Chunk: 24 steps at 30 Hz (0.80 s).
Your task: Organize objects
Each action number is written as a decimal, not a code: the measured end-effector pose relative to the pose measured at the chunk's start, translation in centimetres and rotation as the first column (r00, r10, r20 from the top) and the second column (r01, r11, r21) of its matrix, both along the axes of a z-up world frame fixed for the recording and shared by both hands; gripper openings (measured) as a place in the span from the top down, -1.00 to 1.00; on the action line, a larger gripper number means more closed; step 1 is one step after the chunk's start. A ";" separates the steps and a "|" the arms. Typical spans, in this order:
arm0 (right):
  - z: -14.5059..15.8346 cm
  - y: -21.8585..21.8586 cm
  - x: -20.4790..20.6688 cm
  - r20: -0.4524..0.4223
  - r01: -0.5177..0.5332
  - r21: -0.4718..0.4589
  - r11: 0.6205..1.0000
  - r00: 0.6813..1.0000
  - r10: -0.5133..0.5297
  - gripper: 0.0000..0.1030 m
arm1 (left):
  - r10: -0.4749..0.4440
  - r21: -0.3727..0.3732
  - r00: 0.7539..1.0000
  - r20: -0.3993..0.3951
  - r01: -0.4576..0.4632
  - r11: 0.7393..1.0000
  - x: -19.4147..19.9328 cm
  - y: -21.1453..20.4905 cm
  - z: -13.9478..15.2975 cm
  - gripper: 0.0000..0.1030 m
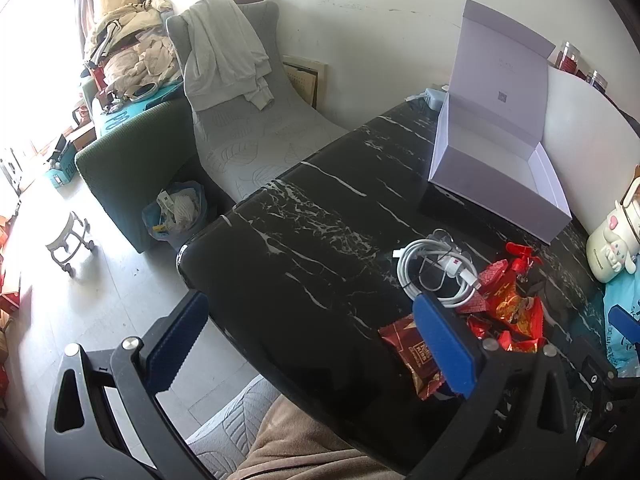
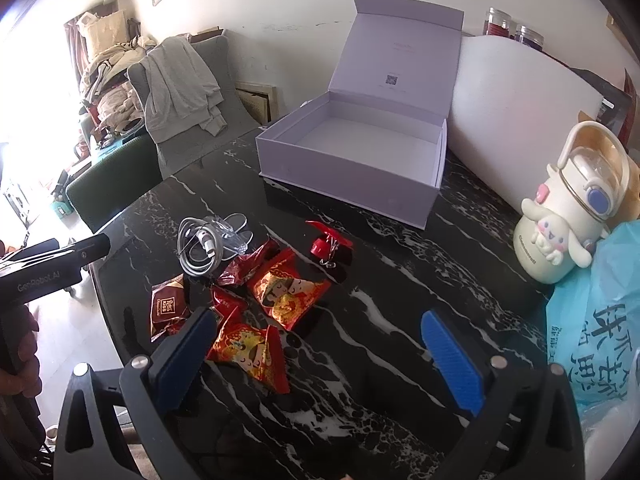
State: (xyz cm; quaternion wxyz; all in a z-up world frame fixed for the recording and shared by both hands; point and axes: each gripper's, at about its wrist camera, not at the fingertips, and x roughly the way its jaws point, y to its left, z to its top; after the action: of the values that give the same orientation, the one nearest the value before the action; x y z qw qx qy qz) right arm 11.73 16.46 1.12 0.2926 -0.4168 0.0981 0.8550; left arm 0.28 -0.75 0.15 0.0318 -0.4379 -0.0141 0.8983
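Note:
An open pale lilac box point(image 2: 352, 160) point(image 1: 496, 168) with its lid up stands at the back of the black marble table point(image 2: 400, 300) point(image 1: 304, 248). In front of it lie a coiled white cable point(image 2: 200, 248) point(image 1: 436, 272), a brown snack packet point(image 2: 170, 308) point(image 1: 412, 356), several red and gold snack packets point(image 2: 288, 292) point(image 1: 512, 308) and a small red trinket point(image 2: 326, 244) point(image 1: 520, 254). My right gripper point(image 2: 316, 344) is open just above the nearest packets. My left gripper point(image 1: 308, 332) is open at the table's left corner, holding nothing.
A cream cartoon bottle point(image 2: 568, 216) point(image 1: 612, 240) and a blue plastic bag point(image 2: 600, 328) stand at the table's right. A white board point(image 2: 520, 112) leans behind. Left of the table are a grey recliner point(image 1: 240, 120), a bin point(image 1: 176, 212) and a small stool point(image 1: 68, 240).

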 end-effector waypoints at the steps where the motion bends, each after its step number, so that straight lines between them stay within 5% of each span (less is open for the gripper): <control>1: 0.0 0.0 0.0 0.000 0.002 0.000 1.000 1.000 -0.002 -0.99 | -0.002 0.001 1.000 0.000 0.002 1.000 0.1 0.0 0.0 -0.99; 24: 0.5 -1.4 1.0 -0.003 0.007 0.029 1.000 1.000 -0.007 -0.99 | -0.017 0.007 1.000 -0.015 0.017 1.000 1.2 -0.1 0.5 -0.99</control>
State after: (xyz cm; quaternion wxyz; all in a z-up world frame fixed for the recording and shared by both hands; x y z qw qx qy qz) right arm 12.69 15.02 1.59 0.3012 -0.4109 0.0877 0.8560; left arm 1.45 -0.85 0.70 0.0411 -0.4311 -0.0135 0.9012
